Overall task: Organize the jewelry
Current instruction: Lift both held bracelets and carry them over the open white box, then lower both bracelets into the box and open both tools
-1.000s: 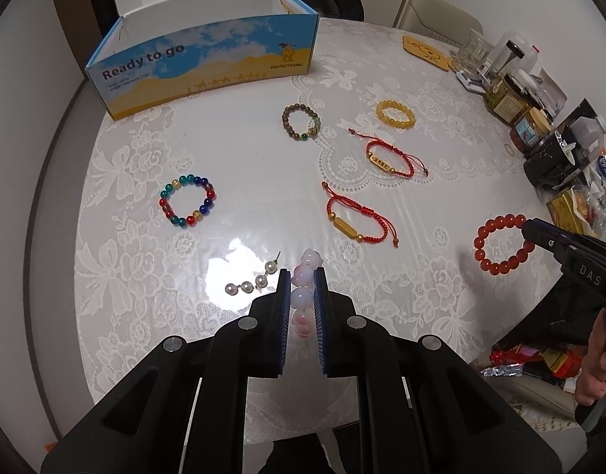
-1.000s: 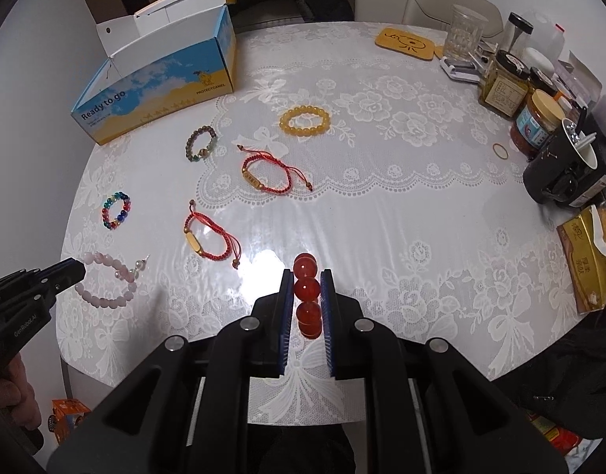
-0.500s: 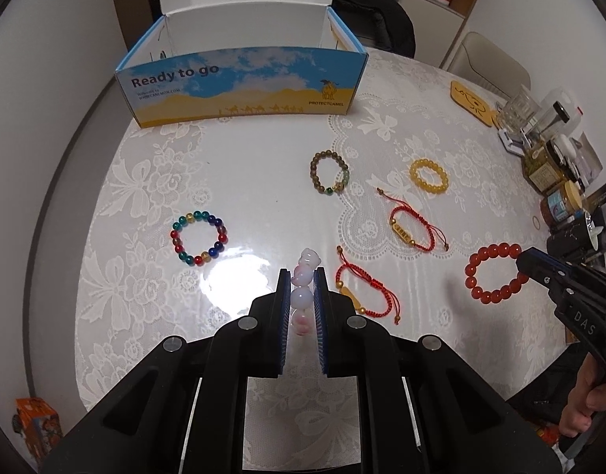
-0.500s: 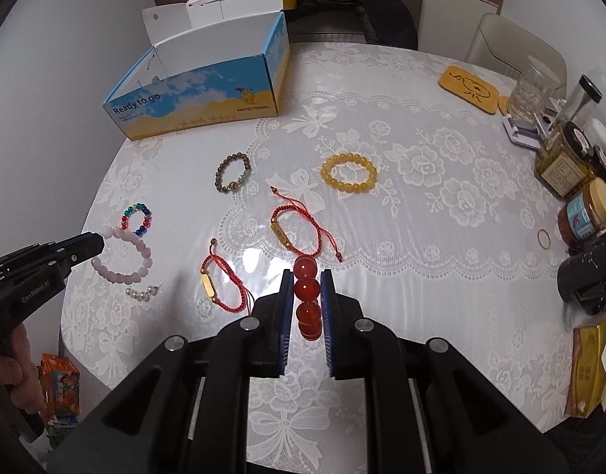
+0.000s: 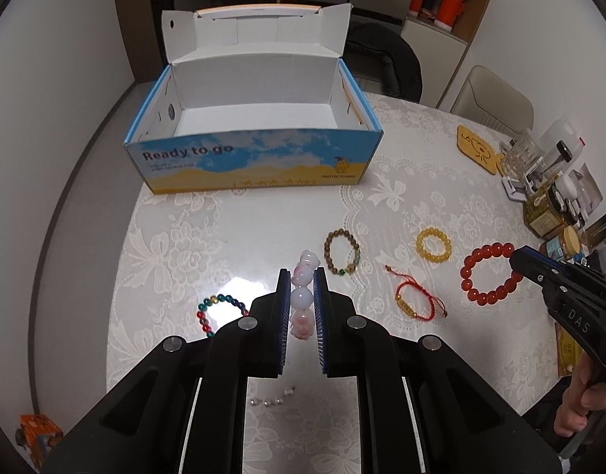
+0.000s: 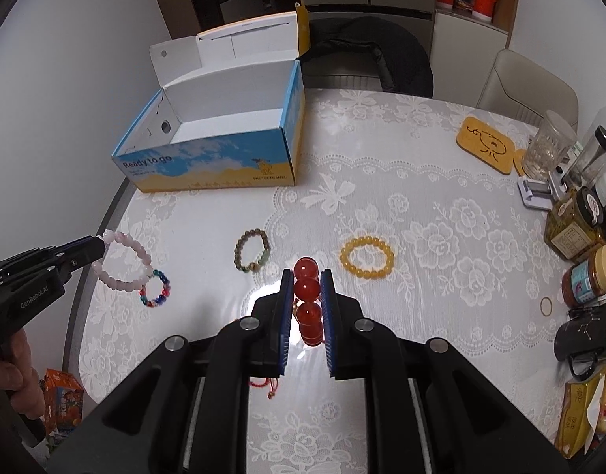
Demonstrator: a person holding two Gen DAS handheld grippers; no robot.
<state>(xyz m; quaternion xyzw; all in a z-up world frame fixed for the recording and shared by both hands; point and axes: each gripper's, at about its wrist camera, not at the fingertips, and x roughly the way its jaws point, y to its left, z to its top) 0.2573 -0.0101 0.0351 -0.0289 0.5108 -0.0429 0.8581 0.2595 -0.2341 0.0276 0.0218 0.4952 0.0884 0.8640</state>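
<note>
My left gripper (image 5: pixel 299 276) is shut on a pale pink bead bracelet (image 5: pixel 301 300), which hangs clear of the table; the right wrist view shows this gripper (image 6: pixel 99 247) with the loop (image 6: pixel 123 264) dangling. My right gripper (image 6: pixel 306 276) is shut on a red bead bracelet (image 6: pixel 307 288), seen as a full ring (image 5: pixel 488 272) in the left wrist view. The open blue-and-yellow box (image 5: pixel 255 158) stands ahead, its inside bare. On the lace cloth lie a brown bracelet (image 5: pixel 341 251), a yellow one (image 5: pixel 434 245), a red cord one (image 5: pixel 411 302), a multicolour one (image 5: pixel 214 308) and a pearl piece (image 5: pixel 271 399).
Jars (image 6: pixel 571 225), a black mug (image 6: pixel 587 331), a glass (image 6: pixel 547 146) and a wooden coaster (image 6: pixel 486 150) crowd the table's right side. A small ring (image 6: pixel 545 305) lies near the mug. A dark chair (image 6: pixel 370 59) stands behind the box.
Both grippers have risen and travelled toward the box, each carrying its bracelet off the table. The box now looks nearer and its inside shows.
</note>
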